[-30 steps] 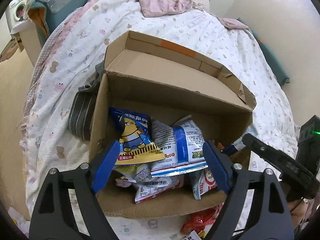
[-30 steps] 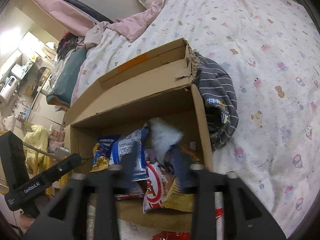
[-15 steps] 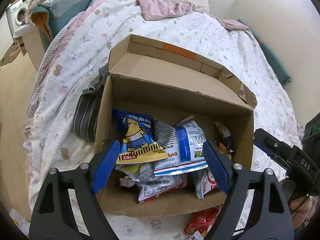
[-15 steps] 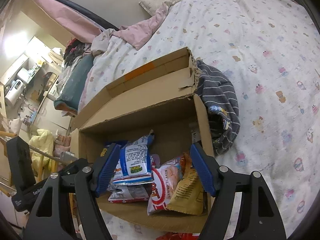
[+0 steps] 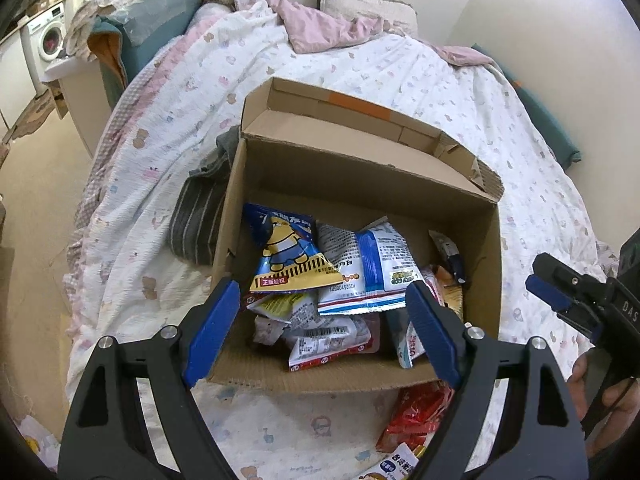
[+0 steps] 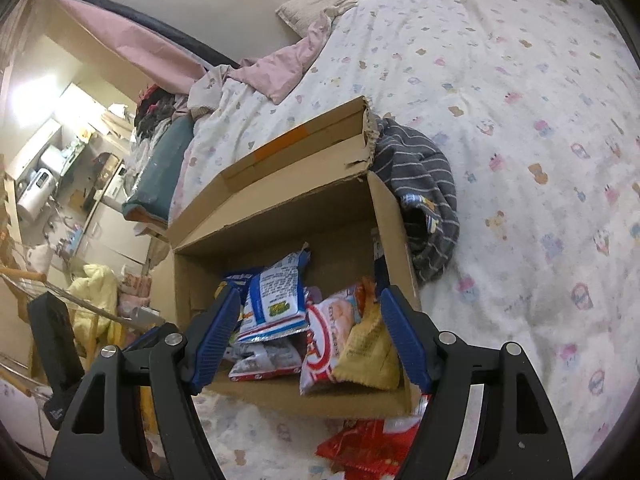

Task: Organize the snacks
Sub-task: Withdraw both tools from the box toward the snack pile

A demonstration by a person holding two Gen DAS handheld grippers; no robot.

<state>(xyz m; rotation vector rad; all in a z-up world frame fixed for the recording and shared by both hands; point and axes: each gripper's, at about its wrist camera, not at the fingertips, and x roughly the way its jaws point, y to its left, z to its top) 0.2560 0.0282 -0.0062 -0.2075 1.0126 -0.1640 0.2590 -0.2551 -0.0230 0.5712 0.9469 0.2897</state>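
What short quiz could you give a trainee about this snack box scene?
1. True or false: both grippers, left and right, are empty.
2. Where does the red packet lie? A in the box, B on the bed in front of the box, C on the floor.
3. Fill in: the striped cloth lies beside the ____.

Key:
1. True. Both stand open with no packet gripped.
2. B. It lies on the bed, outside the box.
3. Box.
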